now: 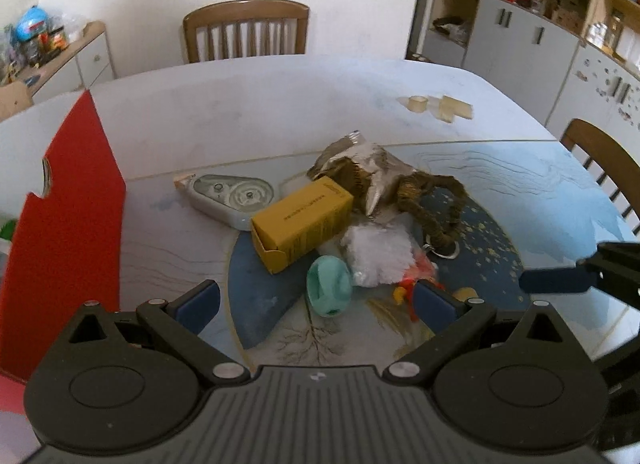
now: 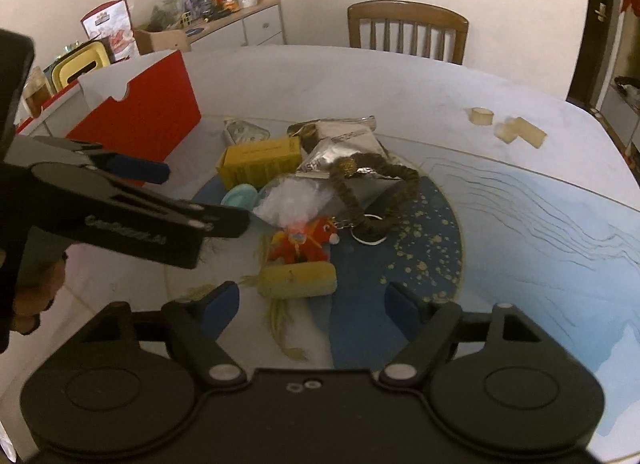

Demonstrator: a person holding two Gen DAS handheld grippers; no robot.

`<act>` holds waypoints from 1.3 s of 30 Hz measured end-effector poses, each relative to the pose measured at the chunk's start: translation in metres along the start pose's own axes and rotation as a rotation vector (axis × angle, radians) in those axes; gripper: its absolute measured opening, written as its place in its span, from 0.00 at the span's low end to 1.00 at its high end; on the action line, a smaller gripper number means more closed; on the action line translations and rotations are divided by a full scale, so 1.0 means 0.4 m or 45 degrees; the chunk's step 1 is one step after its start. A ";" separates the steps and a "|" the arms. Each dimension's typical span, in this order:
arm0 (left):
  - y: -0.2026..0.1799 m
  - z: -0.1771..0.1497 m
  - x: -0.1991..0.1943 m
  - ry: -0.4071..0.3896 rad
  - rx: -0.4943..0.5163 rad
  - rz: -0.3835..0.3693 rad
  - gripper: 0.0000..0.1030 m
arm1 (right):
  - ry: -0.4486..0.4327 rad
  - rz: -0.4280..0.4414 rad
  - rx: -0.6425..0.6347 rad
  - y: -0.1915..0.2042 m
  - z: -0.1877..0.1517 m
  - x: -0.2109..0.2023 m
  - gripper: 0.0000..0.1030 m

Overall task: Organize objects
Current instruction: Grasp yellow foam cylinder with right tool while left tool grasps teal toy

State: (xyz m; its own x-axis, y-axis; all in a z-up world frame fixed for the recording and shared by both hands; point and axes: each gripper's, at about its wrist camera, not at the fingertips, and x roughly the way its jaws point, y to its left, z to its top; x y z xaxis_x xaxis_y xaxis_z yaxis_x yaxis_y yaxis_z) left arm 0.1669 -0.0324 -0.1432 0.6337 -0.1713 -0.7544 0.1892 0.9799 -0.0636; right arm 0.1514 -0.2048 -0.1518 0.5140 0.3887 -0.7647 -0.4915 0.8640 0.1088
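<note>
Table [image 1: 240,112]: items heaped mid-frame in the left wrist view. Box [image 1: 302,224] at centre; tape dispenser [image 1: 230,196] just left of it, touching; foil packet [image 1: 360,162] behind, upper right; braided cord [image 1: 436,212] right; round holder [image 1: 329,286] below; plastic bag [image 1: 378,254] right of holder. Open carton [image 1: 72,200] at left edge.

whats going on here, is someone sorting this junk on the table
A person holds a two-finger gripper in each hand over a pile on the table. Both the left gripper and the right gripper are open and hold nothing. The pile includes a yellow box, a teal ring, a tape dispenser, a foil packet and an orange plush toy. A red box stands open beside them.
</note>
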 end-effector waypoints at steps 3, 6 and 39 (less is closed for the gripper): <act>0.005 0.000 0.022 0.019 -0.023 -0.004 1.00 | 0.009 0.014 -0.012 0.004 0.004 0.017 0.75; 0.009 -0.003 0.031 0.021 -0.036 0.005 0.99 | 0.020 0.021 -0.020 0.009 0.007 0.033 0.72; 0.055 -0.004 0.009 0.071 -0.102 -0.133 0.20 | 0.029 0.002 0.034 0.036 0.017 0.005 0.48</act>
State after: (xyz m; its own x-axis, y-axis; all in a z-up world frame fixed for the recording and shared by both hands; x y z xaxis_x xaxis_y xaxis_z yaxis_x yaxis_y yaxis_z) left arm 0.1723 -0.0113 -0.1483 0.5707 -0.2688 -0.7759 0.1900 0.9625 -0.1937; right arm 0.1502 -0.1895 -0.1473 0.4967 0.3829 -0.7789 -0.4730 0.8719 0.1269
